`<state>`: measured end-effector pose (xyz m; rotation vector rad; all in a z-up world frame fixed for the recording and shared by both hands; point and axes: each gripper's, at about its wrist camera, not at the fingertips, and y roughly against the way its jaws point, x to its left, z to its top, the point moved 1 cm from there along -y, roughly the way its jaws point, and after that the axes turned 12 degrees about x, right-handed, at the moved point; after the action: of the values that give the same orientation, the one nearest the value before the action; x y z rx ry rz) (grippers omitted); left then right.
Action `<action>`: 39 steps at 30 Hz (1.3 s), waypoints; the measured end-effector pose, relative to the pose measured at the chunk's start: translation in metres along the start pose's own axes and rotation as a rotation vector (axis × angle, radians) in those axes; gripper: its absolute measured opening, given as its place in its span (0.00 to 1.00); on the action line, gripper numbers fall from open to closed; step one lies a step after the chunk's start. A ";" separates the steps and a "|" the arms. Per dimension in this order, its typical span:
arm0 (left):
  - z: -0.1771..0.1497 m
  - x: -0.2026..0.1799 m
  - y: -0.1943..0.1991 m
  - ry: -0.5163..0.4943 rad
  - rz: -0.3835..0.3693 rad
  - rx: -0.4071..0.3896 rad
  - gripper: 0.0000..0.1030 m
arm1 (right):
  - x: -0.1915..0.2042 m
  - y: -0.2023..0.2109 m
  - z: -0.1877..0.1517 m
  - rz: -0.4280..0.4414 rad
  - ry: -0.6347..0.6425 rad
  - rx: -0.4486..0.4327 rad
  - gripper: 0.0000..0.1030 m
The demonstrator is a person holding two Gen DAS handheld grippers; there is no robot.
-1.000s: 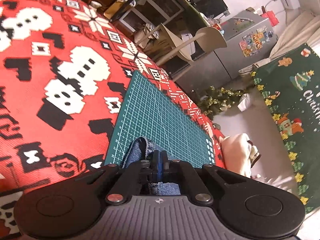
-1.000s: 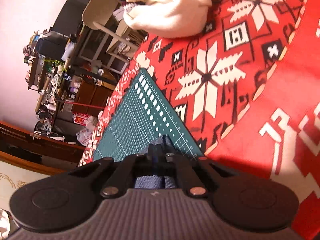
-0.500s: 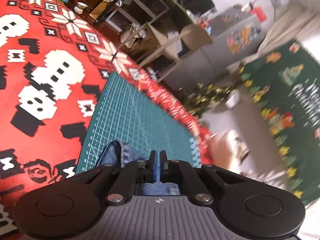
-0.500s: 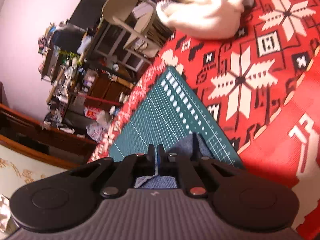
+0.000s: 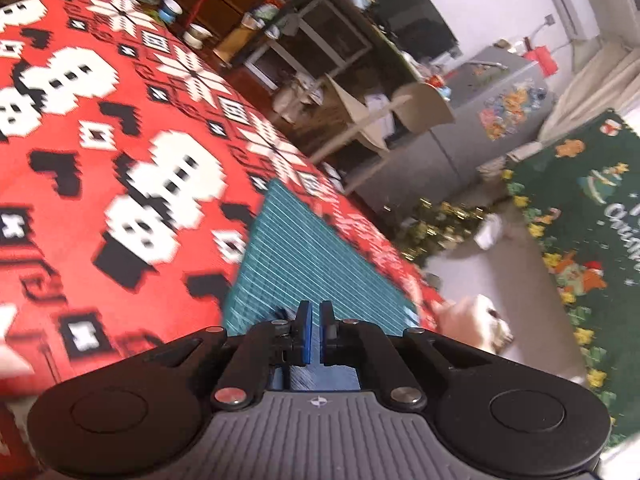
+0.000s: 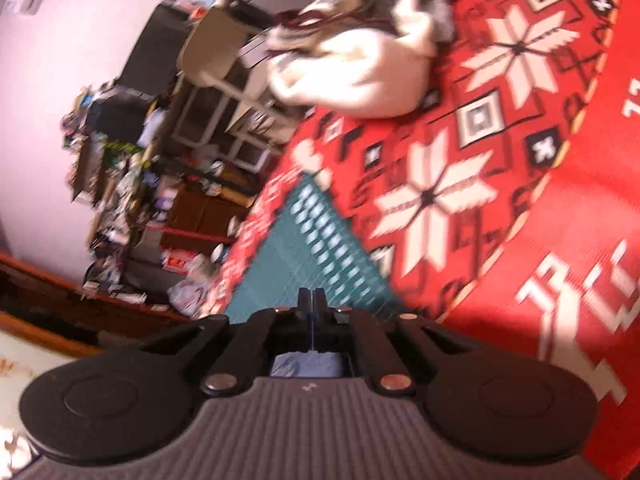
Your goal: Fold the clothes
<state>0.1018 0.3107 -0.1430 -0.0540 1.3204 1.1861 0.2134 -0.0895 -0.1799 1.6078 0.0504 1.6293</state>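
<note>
A blue denim garment (image 5: pixel 320 378) shows just behind my left gripper (image 5: pixel 315 312), whose blue pads are shut on a thin fold of it above the green cutting mat (image 5: pixel 304 248). In the right wrist view the same denim garment (image 6: pixel 306 364) sits under my right gripper (image 6: pixel 310 300), whose pads are pressed together on it over the mat (image 6: pixel 320 248). Most of the garment is hidden below both grippers. Both views are blurred.
The mat lies on a red patterned tablecloth (image 5: pixel 120 140). A heap of white and grey clothes (image 6: pixel 360 76) sits at the table's far end. Beyond the edge are a beige chair (image 5: pixel 400 116), cluttered shelves (image 6: pixel 132 168) and a green Christmas banner (image 5: pixel 580 220).
Both grippers have lifted with the denim. The fabric that stuck out past the fingertips is now mostly hidden behind them, and more of the mat and room shows.
</note>
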 end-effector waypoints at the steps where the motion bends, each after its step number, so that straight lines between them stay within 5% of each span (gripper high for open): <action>1: -0.004 -0.005 0.000 -0.007 -0.025 0.017 0.02 | 0.002 -0.001 -0.003 0.005 0.008 0.022 0.01; 4: -0.021 -0.022 -0.012 -0.056 -0.062 0.099 0.03 | 0.006 -0.006 -0.013 -0.022 0.042 0.075 0.02; 7: -0.033 -0.032 -0.027 -0.133 0.026 0.142 0.03 | 0.004 -0.014 -0.021 -0.119 0.098 0.108 0.00; 14: -0.037 -0.022 -0.015 -0.138 0.113 0.117 0.02 | 0.000 0.003 -0.024 -0.193 0.109 0.076 0.01; 26: -0.057 -0.033 -0.009 -0.163 0.000 0.169 0.02 | 0.014 0.018 -0.063 -0.057 0.142 0.175 0.06; 31: -0.065 -0.028 -0.017 -0.169 0.082 0.219 0.02 | 0.013 0.020 -0.076 -0.139 0.175 0.194 0.00; 39: -0.073 -0.024 0.002 -0.153 0.074 0.194 0.02 | 0.004 0.041 -0.076 -0.165 0.133 0.142 0.07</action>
<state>0.0540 0.2507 -0.1482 0.2235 1.3045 1.0968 0.1289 -0.0755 -0.1677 1.5536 0.3652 1.6313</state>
